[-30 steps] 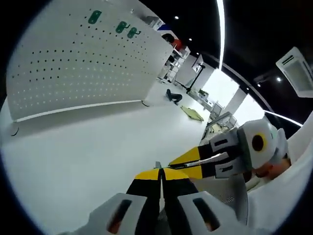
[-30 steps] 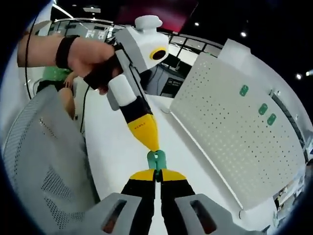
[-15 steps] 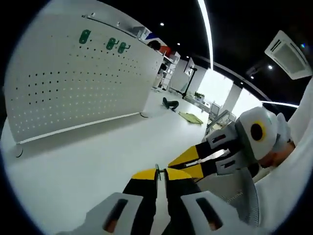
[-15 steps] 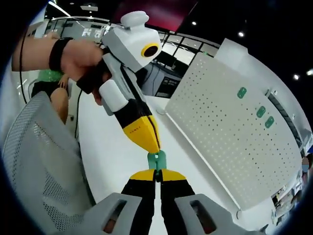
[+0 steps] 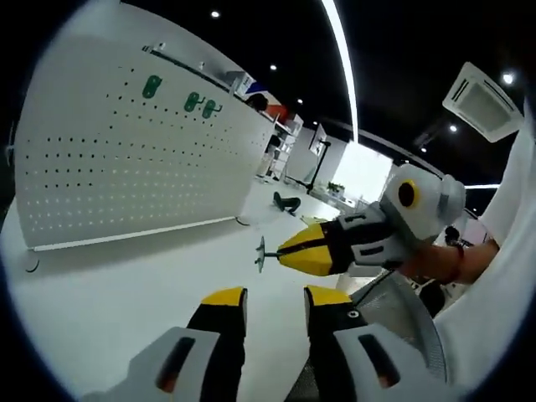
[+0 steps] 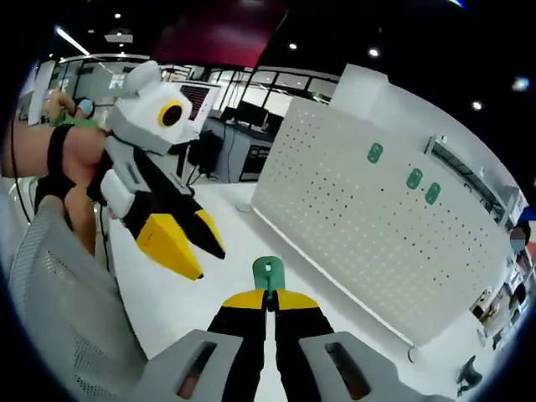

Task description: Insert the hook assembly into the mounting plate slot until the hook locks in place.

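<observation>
Standing upright on the white table point(image 5: 109, 293), the white pegboard point(image 5: 117, 159) carries three green hooks point(image 5: 152, 85) near its top. The left gripper point(image 5: 272, 297) has its jaws spread, holding nothing. The right gripper point(image 6: 268, 295) pinches the green hook assembly point(image 6: 267, 274), jaws closed, pegboard beyond it.

Left gripper view: looked low along its own jaws across the white counter point(image 5: 126, 285) toward the upright pegboard point(image 5: 126, 167), fairly near, room beyond. Right gripper view: faced the same pegboard point(image 6: 368, 234) from its other end, tilted. Shared: pegboard, counter point(image 6: 209, 276), and each other's gripper.
</observation>
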### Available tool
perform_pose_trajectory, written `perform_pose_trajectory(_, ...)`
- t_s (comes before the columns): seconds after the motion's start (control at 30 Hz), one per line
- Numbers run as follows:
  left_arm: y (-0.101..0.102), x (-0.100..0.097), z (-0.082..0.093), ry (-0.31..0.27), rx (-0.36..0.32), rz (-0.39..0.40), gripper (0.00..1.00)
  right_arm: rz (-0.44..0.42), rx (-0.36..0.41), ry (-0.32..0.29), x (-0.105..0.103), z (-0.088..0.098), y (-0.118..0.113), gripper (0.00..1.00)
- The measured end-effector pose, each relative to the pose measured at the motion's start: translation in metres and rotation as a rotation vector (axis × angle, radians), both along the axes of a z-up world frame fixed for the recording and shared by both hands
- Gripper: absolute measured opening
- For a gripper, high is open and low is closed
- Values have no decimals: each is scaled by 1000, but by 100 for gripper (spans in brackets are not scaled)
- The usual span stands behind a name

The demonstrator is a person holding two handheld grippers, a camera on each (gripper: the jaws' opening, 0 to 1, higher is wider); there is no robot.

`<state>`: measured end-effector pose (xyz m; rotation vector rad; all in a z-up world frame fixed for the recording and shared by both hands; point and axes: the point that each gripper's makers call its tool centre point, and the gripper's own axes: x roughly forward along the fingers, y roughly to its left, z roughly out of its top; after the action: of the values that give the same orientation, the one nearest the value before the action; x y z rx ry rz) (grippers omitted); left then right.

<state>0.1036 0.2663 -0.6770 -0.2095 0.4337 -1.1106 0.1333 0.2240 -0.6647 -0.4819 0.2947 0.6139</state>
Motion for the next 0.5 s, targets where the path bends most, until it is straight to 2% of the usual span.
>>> perform_pose_trajectory(0.07,-2,-4,0,-9,6,-13,34,-22,30,-21,4,8,-3,1)
perform_pose_trajectory(0.3,-7,-21,2,-40,1,-36,37,-107,168,-14,14,23,-16,1)
perform_pose_trajectory(0.5,-2,-30,2,-52,7,-31,40,-161,228,-35,19,36,-26,1)
